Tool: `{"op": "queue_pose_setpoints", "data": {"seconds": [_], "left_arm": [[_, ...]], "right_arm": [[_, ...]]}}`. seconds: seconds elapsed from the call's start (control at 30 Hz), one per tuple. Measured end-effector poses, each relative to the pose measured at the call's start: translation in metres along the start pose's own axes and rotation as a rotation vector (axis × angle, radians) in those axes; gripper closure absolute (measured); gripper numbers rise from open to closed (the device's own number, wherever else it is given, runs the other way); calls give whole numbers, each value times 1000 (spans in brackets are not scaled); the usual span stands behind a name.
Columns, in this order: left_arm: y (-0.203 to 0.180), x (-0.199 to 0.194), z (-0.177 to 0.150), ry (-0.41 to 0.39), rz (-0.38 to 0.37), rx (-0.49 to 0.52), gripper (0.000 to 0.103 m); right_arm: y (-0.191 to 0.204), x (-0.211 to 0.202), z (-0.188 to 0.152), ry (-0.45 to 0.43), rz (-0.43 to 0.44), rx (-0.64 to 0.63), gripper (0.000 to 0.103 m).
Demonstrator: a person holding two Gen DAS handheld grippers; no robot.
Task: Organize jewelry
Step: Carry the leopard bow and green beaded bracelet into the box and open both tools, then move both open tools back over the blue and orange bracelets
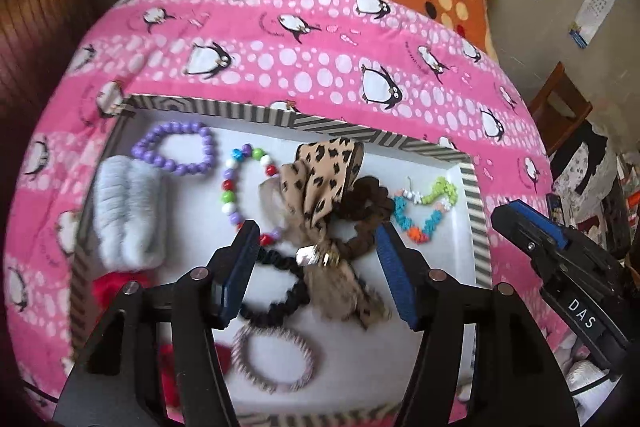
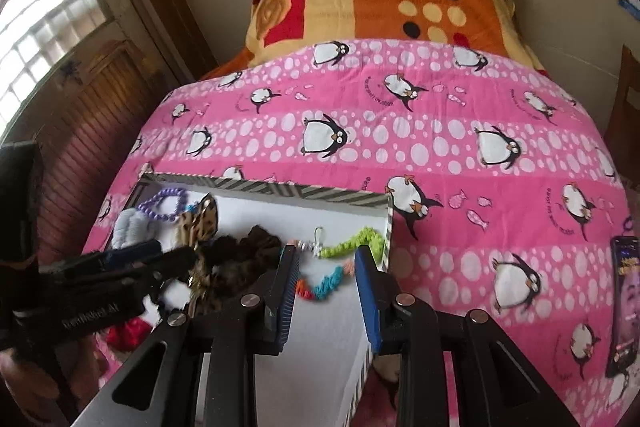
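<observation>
Both grippers are seen with jaws parted and nothing held: the left gripper point(image 1: 316, 251) is poised over the middle of the striped-rimmed tray point(image 1: 476, 195), and the right gripper point(image 2: 326, 281) is poised over the tray's right end. Between the left fingers the leopard-print bow scrunchie point(image 1: 320, 183) is framed, lying across a brown scrunchie point(image 1: 366, 203) and a black scrunchie point(image 1: 276, 287). Further out, a purple bead bracelet point(image 1: 176, 147), a multicoloured bead bracelet point(image 1: 236, 187), a pale fluffy band point(image 1: 128, 211), a striped hair tie point(image 1: 276, 359) and a colourful braided bracelet point(image 1: 424, 207) are laid in the tray. Most pieces appear gathered already; the overlapping scrunchies are judged still to be separated, and something red point(image 1: 108, 287) at the tray's left edge cannot be identified.
</observation>
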State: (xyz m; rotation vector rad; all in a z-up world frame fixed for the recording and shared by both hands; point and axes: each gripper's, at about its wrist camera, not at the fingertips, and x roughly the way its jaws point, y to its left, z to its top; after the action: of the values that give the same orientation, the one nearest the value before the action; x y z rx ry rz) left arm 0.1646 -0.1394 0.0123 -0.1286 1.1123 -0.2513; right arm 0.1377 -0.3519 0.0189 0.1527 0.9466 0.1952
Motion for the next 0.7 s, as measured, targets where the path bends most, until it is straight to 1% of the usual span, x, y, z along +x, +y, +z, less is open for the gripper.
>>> {"op": "queue_pose_setpoints", "data": {"seconds": [0.17,0.27,0.47,0.6,0.7], "left_arm": [[-1,-28,-23,-25,34,39,43],[-1,-43,-41,-43,59,61,43],[-5,-62,-71,-57,74,76,43],[-9,-73,-86,-81,100,99,43],[-11,-79,-97,-89,107,107,43]], "right_arm": [[13,-21,-25,-6,4,-3,72],[17,-32,-41,-10,11,18,71],[26,-52,-69,-24,17,37,69],[34,-64,-82,-29,13,31,69],[37,-71,-94,-29,16,41,66]]}}
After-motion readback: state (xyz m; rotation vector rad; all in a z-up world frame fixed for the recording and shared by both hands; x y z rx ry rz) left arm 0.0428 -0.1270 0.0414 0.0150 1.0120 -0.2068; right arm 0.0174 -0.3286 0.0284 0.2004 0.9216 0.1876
